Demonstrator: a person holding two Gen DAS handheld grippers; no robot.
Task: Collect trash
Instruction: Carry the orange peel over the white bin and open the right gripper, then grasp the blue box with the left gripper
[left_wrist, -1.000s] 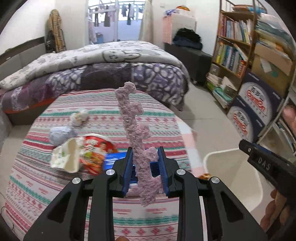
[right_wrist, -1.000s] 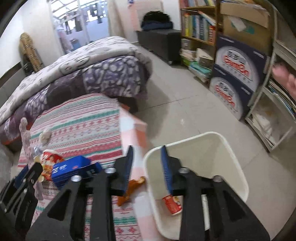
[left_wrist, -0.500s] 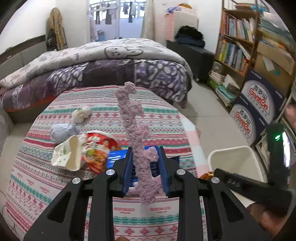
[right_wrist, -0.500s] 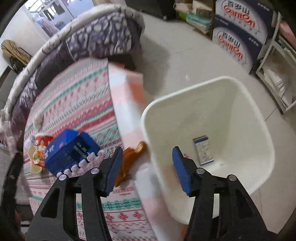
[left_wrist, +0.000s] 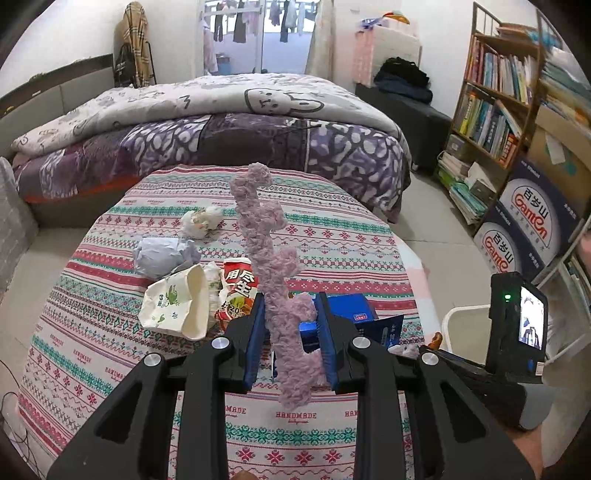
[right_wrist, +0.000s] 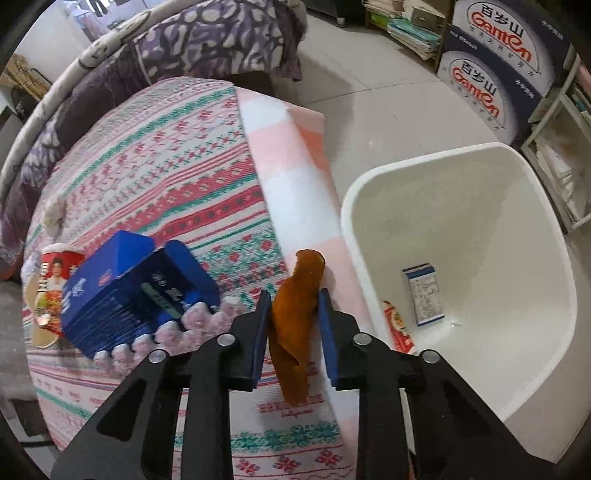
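Note:
My left gripper (left_wrist: 290, 325) is shut on a long fuzzy pink strip (left_wrist: 266, 258) and holds it upright above the round table (left_wrist: 110, 369). My right gripper (right_wrist: 291, 310) is shut on an orange peel (right_wrist: 295, 310) at the table's right edge, beside the white bin (right_wrist: 369, 192). The bin holds a small carton (right_wrist: 423, 295) and a red wrapper (right_wrist: 397, 325). On the table lie a blue box (right_wrist: 129, 288), a red noodle cup (left_wrist: 236, 291), a white paper bag (left_wrist: 177, 306) and crumpled paper balls (left_wrist: 164, 254).
A bed (left_wrist: 221, 122) stands behind the table. Bookshelves (left_wrist: 495, 92) and stacked cartons (left_wrist: 528, 221) line the right wall. The bin also shows at the right in the left wrist view (left_wrist: 465, 328). A pink foam strip (right_wrist: 177, 325) lies by the blue box.
My right gripper has moved down to the table edge and closed on the orange peel. My left gripper still holds the pink strip, with little movement.

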